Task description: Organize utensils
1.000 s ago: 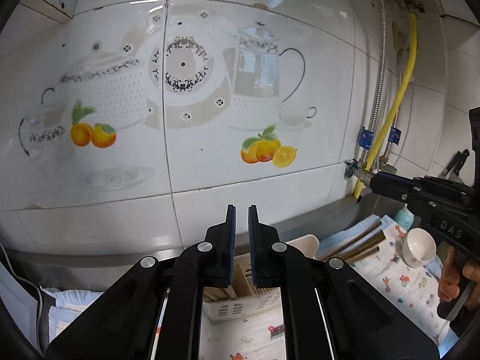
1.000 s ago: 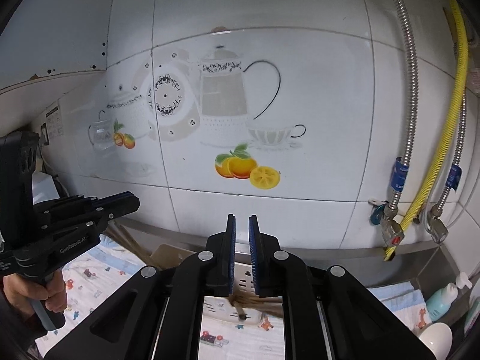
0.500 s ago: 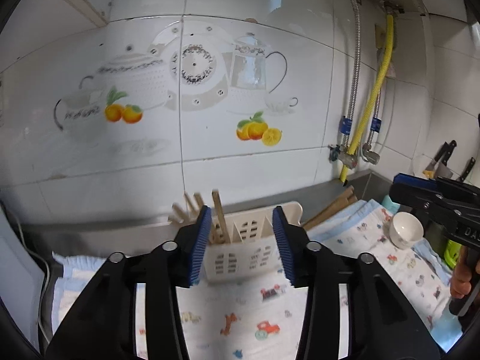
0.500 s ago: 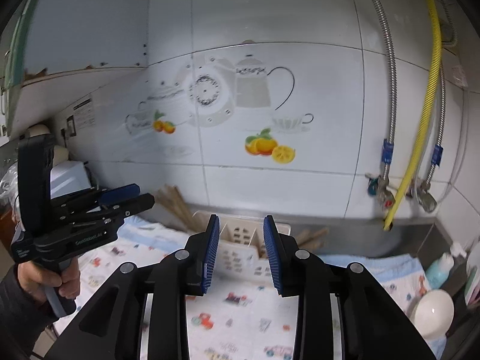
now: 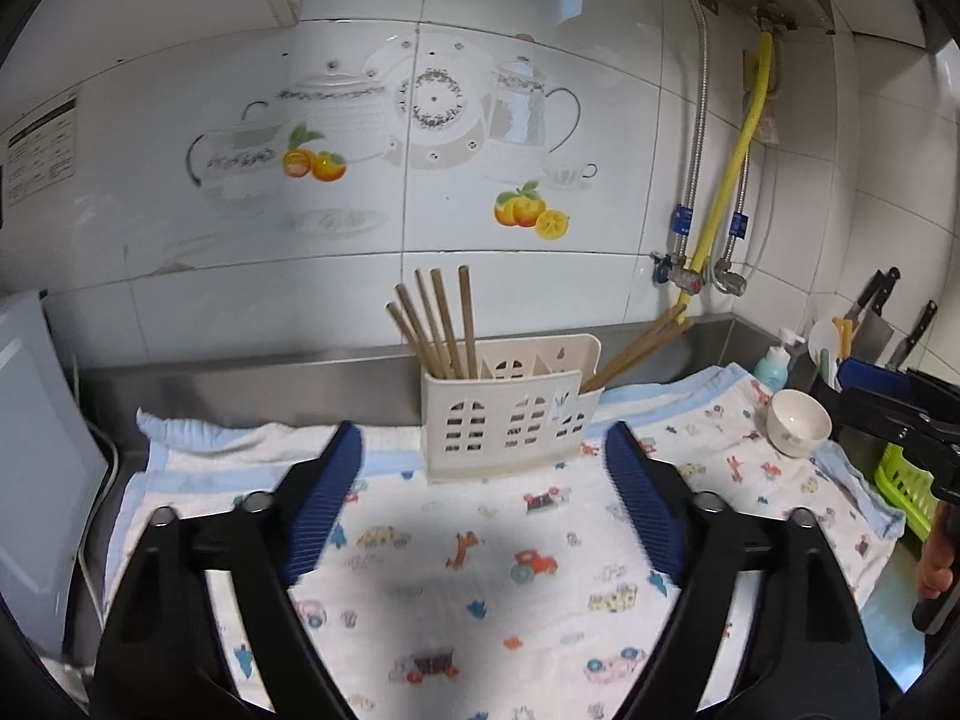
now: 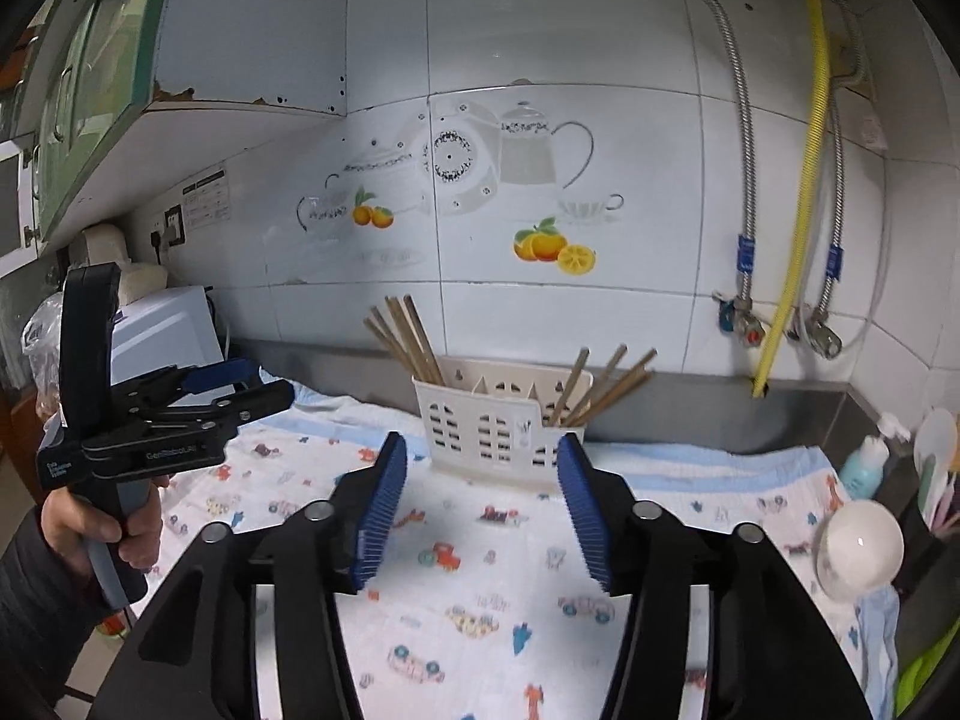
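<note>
A cream plastic utensil caddy [image 5: 510, 411] stands on a printed cloth against the tiled wall, also in the right wrist view [image 6: 498, 426]. Several wooden chopsticks [image 5: 441, 324] stand in its left compartment, and others [image 5: 639, 348] lean out of its right compartment. My left gripper [image 5: 483, 456] is open and empty, held back from the caddy above the cloth. My right gripper [image 6: 480, 462] is open and empty, also short of the caddy. Each gripper shows in the other's view, the left [image 6: 198, 402] and the right [image 5: 888, 396].
A white bowl [image 5: 798, 420] sits on the cloth at the right, beside a blue soap bottle [image 5: 774, 360] and knives [image 5: 882, 312]. A green basket [image 5: 906, 492] is at the far right. A white appliance [image 6: 162, 330] stands at the left. Pipes [image 6: 798, 198] run down the wall.
Both grippers opened from shut and pulled back from the caddy. The chopsticks now stand in the caddy, free of the jaws.
</note>
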{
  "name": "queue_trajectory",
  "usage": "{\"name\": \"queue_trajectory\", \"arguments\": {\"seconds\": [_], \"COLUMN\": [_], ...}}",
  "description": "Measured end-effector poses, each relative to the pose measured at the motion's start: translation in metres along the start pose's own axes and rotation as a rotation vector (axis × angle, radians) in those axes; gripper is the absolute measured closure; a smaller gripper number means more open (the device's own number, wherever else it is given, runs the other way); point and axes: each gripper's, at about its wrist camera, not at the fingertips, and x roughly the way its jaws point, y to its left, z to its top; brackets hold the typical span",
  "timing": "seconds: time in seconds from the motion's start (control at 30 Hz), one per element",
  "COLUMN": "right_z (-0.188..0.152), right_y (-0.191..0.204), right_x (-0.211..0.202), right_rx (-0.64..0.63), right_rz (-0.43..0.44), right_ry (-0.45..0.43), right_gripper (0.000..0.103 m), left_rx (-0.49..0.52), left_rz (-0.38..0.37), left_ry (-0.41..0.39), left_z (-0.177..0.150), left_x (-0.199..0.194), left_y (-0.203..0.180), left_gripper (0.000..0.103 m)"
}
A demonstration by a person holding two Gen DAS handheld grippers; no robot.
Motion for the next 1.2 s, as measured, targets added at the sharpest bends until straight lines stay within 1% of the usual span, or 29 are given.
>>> {"name": "queue_trajectory", "arguments": {"seconds": [0.03,0.07,0.1,0.13,0.3,0.37,0.4,0.47,0.53,0.6,0.7,0.87,1.0,1.07,1.2], "right_z": [-0.002,-0.005,-0.007,-0.009,-0.008,-0.009,-0.01,-0.018,-0.027,-0.038,-0.051,-0.072,-0.086,-0.094,-0.105], "right_y": [0.0,-0.001,-0.002,-0.003,-0.004,-0.004,-0.003,-0.001,0.0,0.002,0.005,0.005,0.004,0.004,0.003], "right_x": [-0.003,-0.006,-0.01,-0.015,-0.037,-0.043,-0.044,-0.044,-0.042,-0.039,-0.032,-0.02,-0.011,-0.004,0.009], "right_rx": [0.007,0.016,0.023,0.026,0.02,0.012,0.008,-0.001,-0.003,0.002,0.002,0.015,0.024,0.032,0.031], "right_rz": [0.0,0.002,0.004,0.002,-0.024,-0.042,-0.047,-0.063,-0.066,-0.068,-0.078,-0.099,-0.118,-0.118,-0.131], "right_ry": [0.002,0.005,0.005,0.005,-0.008,-0.015,-0.015,-0.007,0.007,0.021,0.035,0.064,0.083,0.1,0.129], "right_gripper": [0.051,0.047,0.045,0.045,0.036,0.034,0.029,0.027,0.027,0.026,0.022,0.02,0.018,0.017,0.016], "left_rx": [0.0,-0.003,-0.005,-0.008,-0.018,-0.007,0.0,0.016,0.032,0.033,0.036,0.023,0.03,0.018,-0.003], "left_rz": [0.005,0.017,0.023,0.03,0.047,0.062,0.069,0.074,0.076,0.056,0.056,0.057,0.098,0.091,0.099], "left_ry": [-0.001,-0.006,-0.009,-0.016,-0.022,-0.016,-0.016,-0.024,-0.03,-0.016,0.004,0.048,0.083,0.094,0.104], "left_z": [-0.002,-0.005,-0.007,-0.009,-0.013,-0.017,-0.02,-0.025,-0.033,-0.037,-0.047,-0.064,-0.077,-0.083,-0.093], "left_x": [-0.002,-0.006,-0.01,-0.015,-0.028,-0.03,-0.032,-0.035,-0.038,-0.037,-0.036,-0.032,-0.025,-0.024,-0.022], "left_y": [0.001,0.002,0.003,0.005,0.008,0.005,0.003,0.0,-0.005,-0.007,-0.01,-0.011,-0.013,-0.012,-0.01], "left_gripper": [0.014,0.011,0.007,0.005,0.005,0.005,0.005,0.005,0.005,0.005,0.005,0.005,0.005,0.005,0.005]}}
